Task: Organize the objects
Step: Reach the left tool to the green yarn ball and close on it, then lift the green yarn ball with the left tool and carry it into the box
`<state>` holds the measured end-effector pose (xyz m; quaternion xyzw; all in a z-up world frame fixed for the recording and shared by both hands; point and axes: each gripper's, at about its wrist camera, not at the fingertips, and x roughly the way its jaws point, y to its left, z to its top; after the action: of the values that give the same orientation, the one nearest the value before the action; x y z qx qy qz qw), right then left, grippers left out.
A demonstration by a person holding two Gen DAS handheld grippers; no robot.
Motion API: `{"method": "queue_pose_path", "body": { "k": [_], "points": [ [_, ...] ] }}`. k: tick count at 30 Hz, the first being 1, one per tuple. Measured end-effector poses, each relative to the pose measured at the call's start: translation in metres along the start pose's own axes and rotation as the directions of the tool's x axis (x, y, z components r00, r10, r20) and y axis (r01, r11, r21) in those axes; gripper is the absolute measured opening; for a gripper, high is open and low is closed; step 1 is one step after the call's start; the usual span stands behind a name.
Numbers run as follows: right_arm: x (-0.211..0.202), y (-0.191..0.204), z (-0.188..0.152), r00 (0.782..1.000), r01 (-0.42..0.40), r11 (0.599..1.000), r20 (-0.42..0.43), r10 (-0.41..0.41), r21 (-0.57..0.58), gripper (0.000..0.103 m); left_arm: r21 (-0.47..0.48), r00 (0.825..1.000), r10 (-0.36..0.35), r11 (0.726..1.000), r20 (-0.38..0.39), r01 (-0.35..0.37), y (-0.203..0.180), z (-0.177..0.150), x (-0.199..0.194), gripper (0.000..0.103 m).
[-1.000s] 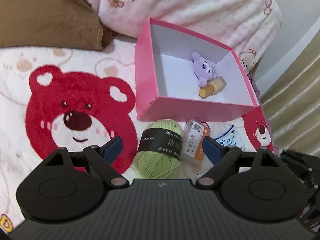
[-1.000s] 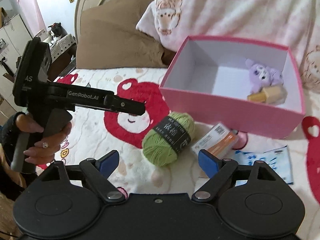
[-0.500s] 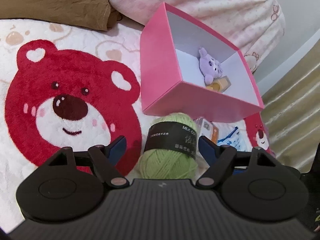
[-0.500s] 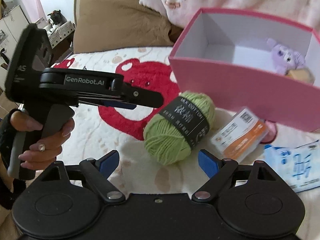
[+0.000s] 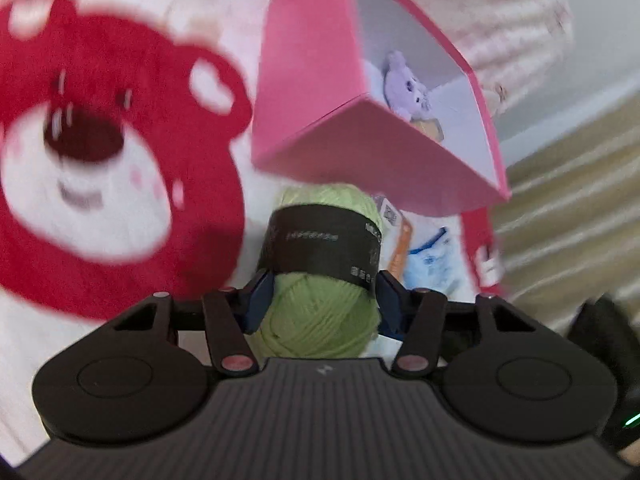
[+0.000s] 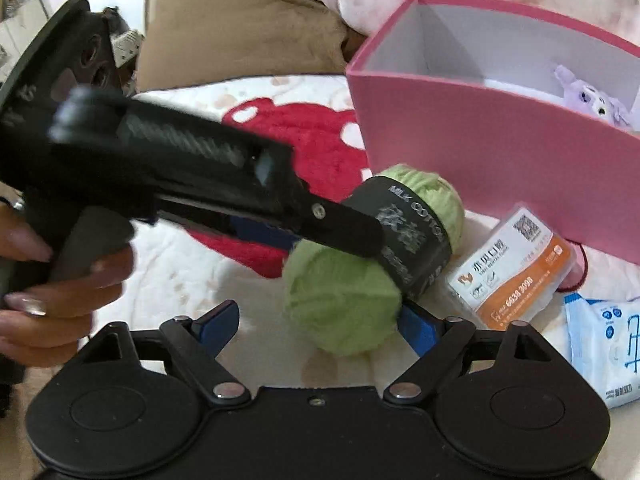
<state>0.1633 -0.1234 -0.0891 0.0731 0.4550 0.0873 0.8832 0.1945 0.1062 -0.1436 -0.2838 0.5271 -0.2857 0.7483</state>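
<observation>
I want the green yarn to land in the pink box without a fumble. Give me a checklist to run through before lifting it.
1. Yarn ball between the left gripper fingers: ok, it sits in the gap while the jaws are closing.
2. Pads firmly pressing the yarn: cannot tell, they look right at its sides.
3. Right gripper free of the grasp: ok, it is open with nothing held, but its right finger is close to the yarn.
4. Room in the pink box: ok, only a purple plush and a small yellowish item lie at one end.
5. Neighbours clear of the yarn: not ok, the orange and white card pack lies right beside it.
</observation>
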Motion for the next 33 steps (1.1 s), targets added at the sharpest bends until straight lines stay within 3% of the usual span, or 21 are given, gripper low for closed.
{"method": "queue_pose_path", "body": {
  "k": [6,8,14,23,33],
  "points": [
    [0.008,-0.008,-0.003,0.999,0.036,0.998,0.002,-0.036,0.047,0.087,0.026,0.999,0.036,0.999,0.021,-0.036,-0.002,-0.007,0.004,0.053],
    [0.007,-0.011,-0.003,0.998,0.053,0.996,0.012,-0.054,0.070,0.075,0.067,0.998,0.060,0.996,0.031,-0.062,-0.009,-0.011,0.006,0.053],
    [-0.008,-0.005,-0.011,0.998,0.061,0.998,0.033,-0.062,0.016,0.059,0.119,0.997,0.075,0.990,0.035,-0.078,-0.024,-0.023,-0.001,0.048],
    [-0.050,0.008,-0.027,0.989,0.119,0.984,0.103,-0.106,-0.132,0.055,0.178,0.996,0.073,0.981,0.056,-0.082,-0.057,-0.044,-0.015,0.045],
    [-0.087,0.010,-0.053,0.968,0.204,0.956,0.189,-0.165,-0.211,0.054,0.297,0.986,0.100,0.945,0.135,-0.136,-0.110,-0.075,-0.022,0.044]
  ]
}}
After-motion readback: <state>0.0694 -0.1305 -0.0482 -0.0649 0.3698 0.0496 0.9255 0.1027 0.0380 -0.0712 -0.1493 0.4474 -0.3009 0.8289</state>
